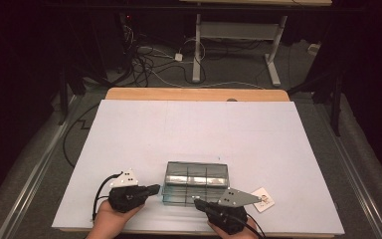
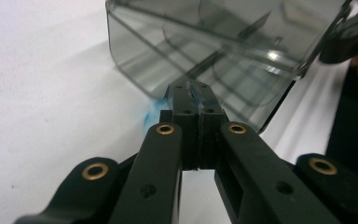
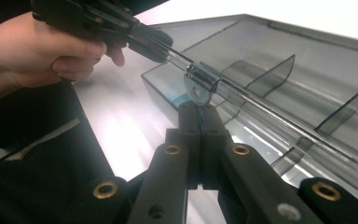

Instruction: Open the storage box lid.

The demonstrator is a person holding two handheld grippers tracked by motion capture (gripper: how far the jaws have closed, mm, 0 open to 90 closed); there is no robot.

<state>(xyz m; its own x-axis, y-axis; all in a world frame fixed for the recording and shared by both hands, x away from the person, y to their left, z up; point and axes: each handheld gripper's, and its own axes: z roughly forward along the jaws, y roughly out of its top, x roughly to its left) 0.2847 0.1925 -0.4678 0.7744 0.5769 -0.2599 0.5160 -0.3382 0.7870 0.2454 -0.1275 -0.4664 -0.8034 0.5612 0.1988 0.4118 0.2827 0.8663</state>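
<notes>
A: Two grippers on one clear plastic organizer box [image 1: 195, 181] at the near edge of the white table [image 1: 129, 129]. Left gripper [image 1: 155, 188] is pinched closed at its left wall, right gripper [image 1: 197, 202] clamped tight by the front latch.

B: Risky. Slick plastic, thin edges. Pull unevenly and it probably slips or slides off the edge.

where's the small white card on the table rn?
In the high view the small white card lies flat at the near right of the white table, just right of the clear divided box, beside the right claw.
</notes>
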